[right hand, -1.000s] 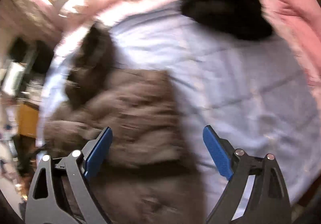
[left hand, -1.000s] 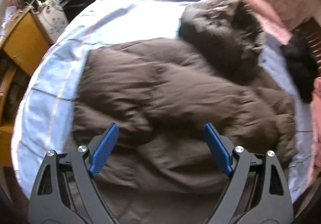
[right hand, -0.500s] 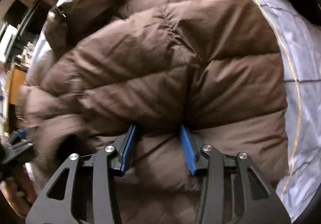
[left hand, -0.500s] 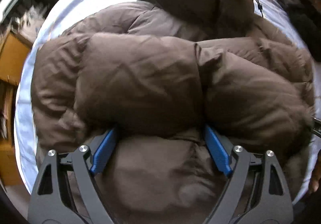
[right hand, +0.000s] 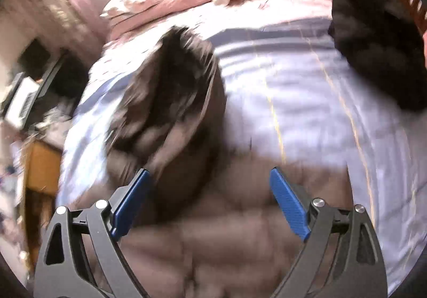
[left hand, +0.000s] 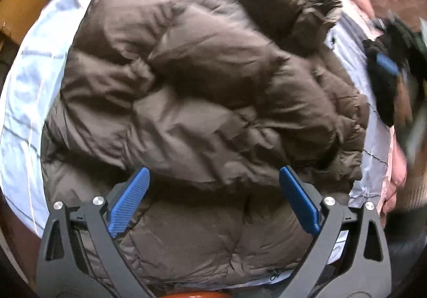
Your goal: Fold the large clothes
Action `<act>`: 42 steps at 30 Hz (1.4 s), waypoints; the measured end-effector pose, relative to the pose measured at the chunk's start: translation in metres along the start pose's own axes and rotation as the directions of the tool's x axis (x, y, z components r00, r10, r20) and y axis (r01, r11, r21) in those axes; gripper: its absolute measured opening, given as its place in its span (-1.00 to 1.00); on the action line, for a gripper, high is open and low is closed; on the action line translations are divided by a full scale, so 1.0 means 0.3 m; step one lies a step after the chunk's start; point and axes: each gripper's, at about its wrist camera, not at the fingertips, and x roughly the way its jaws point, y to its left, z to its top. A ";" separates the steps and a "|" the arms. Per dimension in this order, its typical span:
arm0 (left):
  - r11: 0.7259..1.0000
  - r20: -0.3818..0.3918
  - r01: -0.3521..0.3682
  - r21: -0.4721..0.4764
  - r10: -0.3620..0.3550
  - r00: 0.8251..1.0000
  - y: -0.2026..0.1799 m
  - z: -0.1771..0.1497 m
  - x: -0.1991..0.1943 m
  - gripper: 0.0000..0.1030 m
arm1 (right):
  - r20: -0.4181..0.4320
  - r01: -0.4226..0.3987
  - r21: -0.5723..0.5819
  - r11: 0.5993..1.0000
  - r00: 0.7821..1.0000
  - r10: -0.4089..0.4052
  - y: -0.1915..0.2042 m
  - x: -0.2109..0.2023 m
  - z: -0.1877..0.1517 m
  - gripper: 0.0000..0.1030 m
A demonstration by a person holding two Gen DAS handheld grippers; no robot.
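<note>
Jacket (left hand: 208, 100) lies bunched on the sheet (left hand: 29, 90), hood (left hand: 283, 2) at its far end. I've got the left gripper (left hand: 213, 199) spread wide over the jacket's near hem, gripping nothing. Right gripper (right hand: 210, 196) is wide too, above the jacket's body, w/ the hood (right hand: 170, 90) just beyond. Black garment (right hand: 373, 39) sits well apart from the jacket; right view is blurred.

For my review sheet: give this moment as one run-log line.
task: fold large clothes | left gripper: open, over brown puffer jacket | right gripper: open, holding nothing | jacket bunched on blue bedsheet
</note>
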 end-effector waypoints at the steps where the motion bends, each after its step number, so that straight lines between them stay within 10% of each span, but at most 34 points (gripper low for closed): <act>1: 1.000 -0.021 0.010 -0.018 -0.010 1.000 0.011 -0.001 0.015 0.92 | -0.007 0.051 0.000 0.999 0.999 -0.051 0.023 0.071 0.050 0.77; 8: 0.999 -0.055 -0.014 0.035 0.016 0.998 -0.008 0.010 0.047 0.92 | -0.029 0.100 0.113 0.988 0.995 -0.098 0.059 0.342 0.184 0.74; 9: 0.999 -0.050 -0.016 0.035 0.017 0.999 -0.009 0.016 0.045 0.92 | -0.034 0.105 0.129 0.986 0.994 -0.101 0.058 0.374 0.183 0.62; 12: 1.000 -0.040 -0.006 0.020 0.007 0.999 0.004 0.032 0.030 0.92 | -0.094 0.100 0.167 0.981 0.992 -0.085 0.047 0.439 0.155 -0.80; 16: 1.000 -0.049 -0.012 0.009 0.012 0.999 0.014 0.045 0.041 0.92 | 0.019 -0.039 0.182 0.983 0.999 0.036 0.027 0.330 0.143 -0.92; 20: 0.999 -0.044 -0.021 -0.025 0.020 0.999 0.054 0.065 0.037 0.92 | 0.152 -0.366 0.102 0.925 0.925 0.349 0.031 0.043 0.117 -0.93; 27: 0.983 0.014 -0.003 -0.184 0.006 1.000 0.213 0.125 -0.031 0.92 | 0.020 -0.559 -0.361 0.746 0.795 0.606 0.109 -0.433 -0.227 -0.92; 32: 0.952 0.069 0.042 -0.304 -0.022 0.997 0.340 0.143 -0.100 0.92 | -0.180 -0.354 -0.699 0.622 0.928 0.326 0.048 -0.496 -0.649 -0.81; 33: 0.947 0.078 0.048 -0.317 -0.024 0.997 0.356 0.143 -0.111 0.92 | -0.194 -0.306 -0.701 0.644 0.951 0.241 -0.001 -0.463 -0.695 -0.73; 36: 0.941 0.088 0.054 -0.335 -0.025 0.996 0.382 0.138 -0.125 0.92 | -0.140 -0.130 -0.608 0.783 0.989 0.055 -0.177 -0.372 -0.742 0.69; 38: 0.938 0.085 0.061 -0.341 -0.033 0.996 0.392 0.136 -0.125 0.92 | -0.114 -0.010 -0.522 0.853 0.992 -0.059 -0.270 -0.337 -0.704 0.78; 42: 0.930 0.133 0.057 -0.363 -0.009 0.991 0.384 0.127 -0.147 0.92 | -0.004 -0.130 -0.195 0.972 0.991 0.132 -0.380 -0.404 -0.600 0.78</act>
